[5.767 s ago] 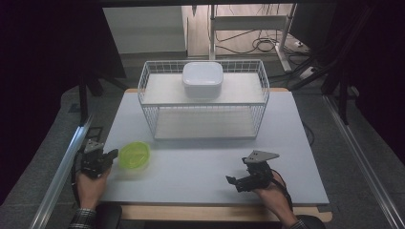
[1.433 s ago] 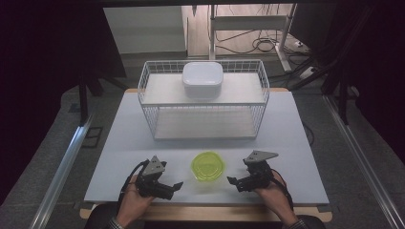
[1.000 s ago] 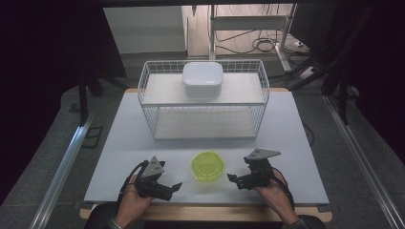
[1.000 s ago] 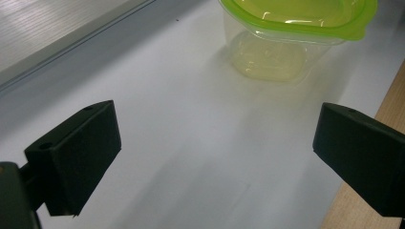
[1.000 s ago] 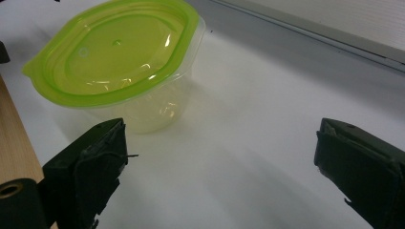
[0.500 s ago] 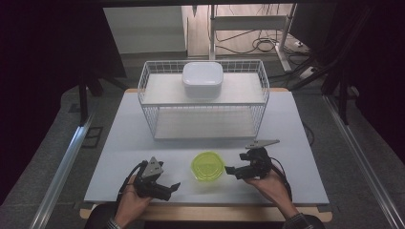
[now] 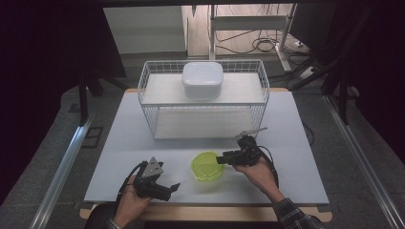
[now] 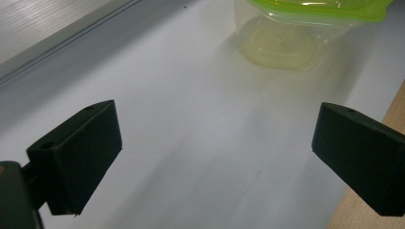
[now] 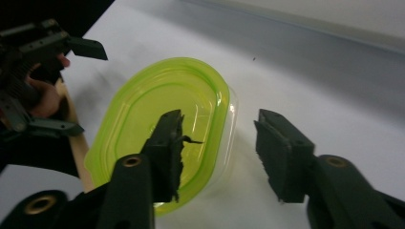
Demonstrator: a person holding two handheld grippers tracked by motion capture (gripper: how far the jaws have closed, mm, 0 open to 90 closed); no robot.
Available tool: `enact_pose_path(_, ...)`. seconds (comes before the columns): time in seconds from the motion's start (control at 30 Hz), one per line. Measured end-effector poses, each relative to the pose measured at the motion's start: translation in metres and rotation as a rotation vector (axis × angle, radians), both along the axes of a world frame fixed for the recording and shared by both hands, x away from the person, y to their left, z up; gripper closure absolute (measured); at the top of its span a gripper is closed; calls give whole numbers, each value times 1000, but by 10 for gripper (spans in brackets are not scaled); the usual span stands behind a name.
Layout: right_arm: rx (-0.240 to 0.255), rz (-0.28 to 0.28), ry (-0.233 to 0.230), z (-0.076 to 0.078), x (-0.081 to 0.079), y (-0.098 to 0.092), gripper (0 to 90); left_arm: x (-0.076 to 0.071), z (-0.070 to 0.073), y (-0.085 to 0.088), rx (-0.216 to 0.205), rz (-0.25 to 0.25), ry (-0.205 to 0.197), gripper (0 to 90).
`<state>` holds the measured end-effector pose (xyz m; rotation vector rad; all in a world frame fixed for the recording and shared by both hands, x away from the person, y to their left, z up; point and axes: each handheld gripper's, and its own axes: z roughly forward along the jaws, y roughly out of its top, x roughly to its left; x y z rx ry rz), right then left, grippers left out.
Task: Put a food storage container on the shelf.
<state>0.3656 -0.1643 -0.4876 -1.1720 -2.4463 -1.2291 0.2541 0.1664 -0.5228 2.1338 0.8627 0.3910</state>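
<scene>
Looking down from the high view, you see a pale grey surface [image 7: 143, 143] with a white wire basket [image 7: 204, 102] standing at its far side. A white lidded box [image 7: 202, 79] sits on the basket's upper shelf. Near the front edge, a clear container with a lime green lid [image 7: 210, 165] rests on the surface. Your left gripper [image 7: 168, 188] lies low at the front left, well apart from the container, held in your left hand [image 7: 130, 205]. Your right gripper [image 7: 220, 160] reaches in from the right, its tips at the container's right rim, held in your right hand [image 7: 258, 172].

In the left gripper view, your two black fingers [image 8: 76, 155] stand wide apart with bare surface between them. The green-lidded container [image 8: 305, 24] sits ahead at the top of the picture, untouched, and a strip of wooden table edge [image 8: 377, 167] shows at the right.

In the right gripper view, your fingers [image 9: 282, 152] are apart and straddle the container's near rim: one sits over the green lid [image 9: 162, 109], the other outside the clear wall. Whether either touches the container, you cannot tell. Your left gripper [image 9: 81, 86] shows farther off at the upper left, fingers spread.
</scene>
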Motion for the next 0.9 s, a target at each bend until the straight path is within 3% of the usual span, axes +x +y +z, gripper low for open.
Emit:
enact_pose_path(0.3,89,-9,160,-11,13,-4,759,0,-1,-2,7,-9,3,31)
enact_pose_path(0.43,135,2,218,-13,14,-6,808,0,-1,-2,9,-10,2,32)
enact_pose_path(0.73,180,2,224,-4,11,-9,817,0,-1,0,0,-2,1,33)
enact_pose_path(0.9,209,-1,189,7,9,-12,816,1,1,3,-26,18,-5,31)
